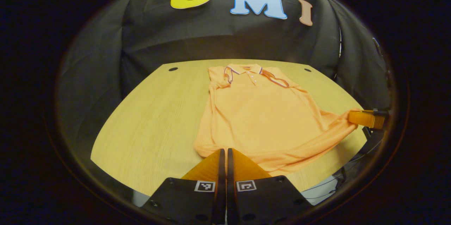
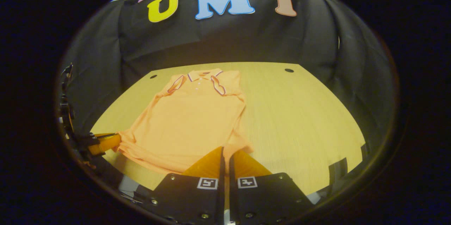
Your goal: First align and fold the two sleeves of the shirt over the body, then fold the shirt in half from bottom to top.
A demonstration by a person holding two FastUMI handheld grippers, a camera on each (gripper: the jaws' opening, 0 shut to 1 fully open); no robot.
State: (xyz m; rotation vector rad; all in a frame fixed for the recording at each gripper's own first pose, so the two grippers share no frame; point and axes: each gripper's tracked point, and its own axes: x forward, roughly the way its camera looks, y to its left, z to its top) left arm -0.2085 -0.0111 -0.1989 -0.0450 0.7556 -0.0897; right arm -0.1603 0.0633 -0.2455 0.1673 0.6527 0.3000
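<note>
- The orange polo shirt (image 1: 260,119) lay flat on the wooden table (image 1: 151,129), its long axis running near to far, with the collar (image 1: 243,70) at the far end toward the black cloth wall (image 1: 218,38) and the hem at the near end.
- Both sleeves were folded in over the body, their striped cuffs lying just beside the collar.
- In the left gripper view, the left gripper (image 1: 224,151) had its fingers pressed together on the near left corner of the hem.
- In the same view, the right gripper (image 1: 366,118) showed at the right edge of the table, gripping the hem's other corner, and the cloth was drawn out in folds toward it.
- In the right gripper view, the right gripper (image 2: 226,149) was closed with only a thin slit between its fingers, on the near right corner of the shirt (image 2: 190,119).
- There, the left gripper (image 2: 104,143) appeared at the far left, dim and partly cut off, meeting the hem's left corner.
- The hem between the two corners was rumpled, and how much cloth sat between each pair of fingers was hidden by the fingers themselves.
- The table (image 2: 299,119) had two small dark holes near its far corners, one being the hole (image 2: 289,70) on the right.
- The near edge of the table was covered by each gripper's dark body with its square markers.
</note>
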